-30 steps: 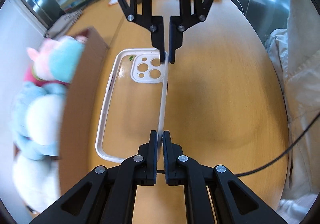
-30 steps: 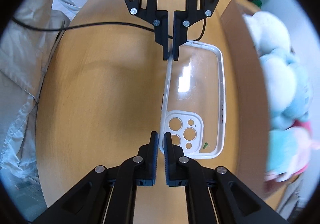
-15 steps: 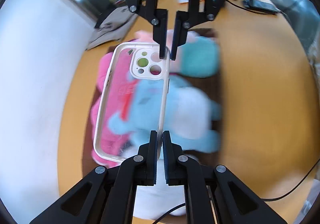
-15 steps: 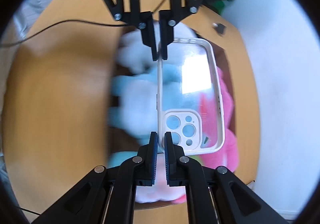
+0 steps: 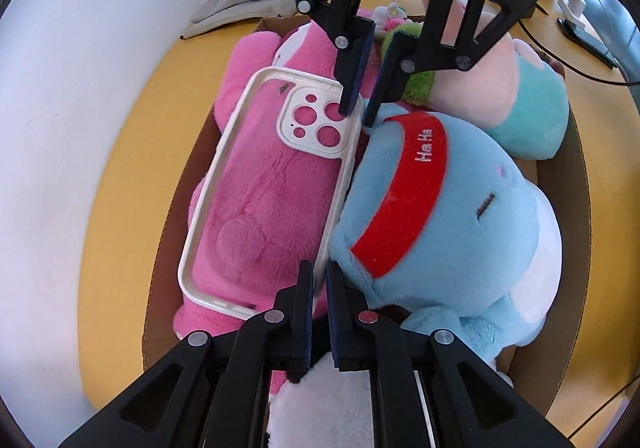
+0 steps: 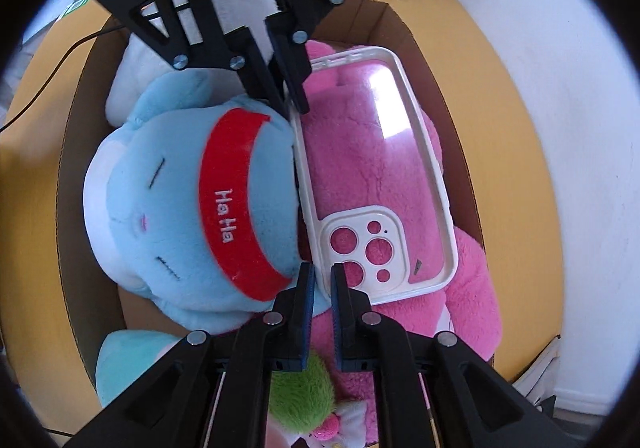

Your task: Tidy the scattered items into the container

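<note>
A clear phone case with a white rim lies flat over the pink plush inside the cardboard box. My left gripper is shut on the case's long edge at the plain end. My right gripper pinches the same edge beside the camera cut-outs. In the right wrist view the case sits between the blue plush and the box's far wall, with my right gripper near and my left gripper opposite.
The box is packed with plush toys: a blue one with a red "Ha Ha" band, a pink-and-teal one, a white one and a green bit. The wooden table meets a white wall. Cables and a charger lie far right.
Both grippers carried the case from over the bare table to over the box, then lowered it against the pink plush. The plush toys now look closer and sharper.
</note>
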`<state>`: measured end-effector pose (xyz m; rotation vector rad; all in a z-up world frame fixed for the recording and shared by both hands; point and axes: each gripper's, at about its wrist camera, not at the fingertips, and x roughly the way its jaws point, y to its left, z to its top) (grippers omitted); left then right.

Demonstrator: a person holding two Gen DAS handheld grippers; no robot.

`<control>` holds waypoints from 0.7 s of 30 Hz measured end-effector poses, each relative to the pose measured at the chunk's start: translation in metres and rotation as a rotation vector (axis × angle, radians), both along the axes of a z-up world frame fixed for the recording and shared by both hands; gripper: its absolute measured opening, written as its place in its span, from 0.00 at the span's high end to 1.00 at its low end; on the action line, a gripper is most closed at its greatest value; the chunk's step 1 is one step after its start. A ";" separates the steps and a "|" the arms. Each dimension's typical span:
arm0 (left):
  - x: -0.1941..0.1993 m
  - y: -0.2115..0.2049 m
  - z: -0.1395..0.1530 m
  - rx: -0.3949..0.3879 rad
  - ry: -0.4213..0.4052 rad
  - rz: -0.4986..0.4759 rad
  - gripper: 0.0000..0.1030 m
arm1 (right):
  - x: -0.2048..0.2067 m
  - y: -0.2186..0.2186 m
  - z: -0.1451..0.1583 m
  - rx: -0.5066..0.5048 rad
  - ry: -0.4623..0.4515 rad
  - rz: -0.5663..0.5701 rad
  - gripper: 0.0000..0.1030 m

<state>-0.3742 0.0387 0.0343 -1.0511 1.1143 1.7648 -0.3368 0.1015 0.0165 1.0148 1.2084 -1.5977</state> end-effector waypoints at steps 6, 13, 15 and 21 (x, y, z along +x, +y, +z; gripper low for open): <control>0.020 -0.016 0.031 0.025 0.089 0.132 0.48 | 0.046 0.015 0.021 -0.082 0.082 -0.103 0.57; 0.129 -0.063 0.075 0.201 0.200 0.449 0.10 | 0.110 0.037 0.050 -0.204 0.177 -0.242 0.46; 0.150 -0.069 0.071 0.273 0.145 0.558 0.10 | 0.113 0.036 0.048 -0.211 0.204 -0.347 0.46; 0.213 -0.078 0.032 0.282 0.103 0.919 0.08 | 0.175 0.071 0.040 -0.414 0.011 -0.845 0.46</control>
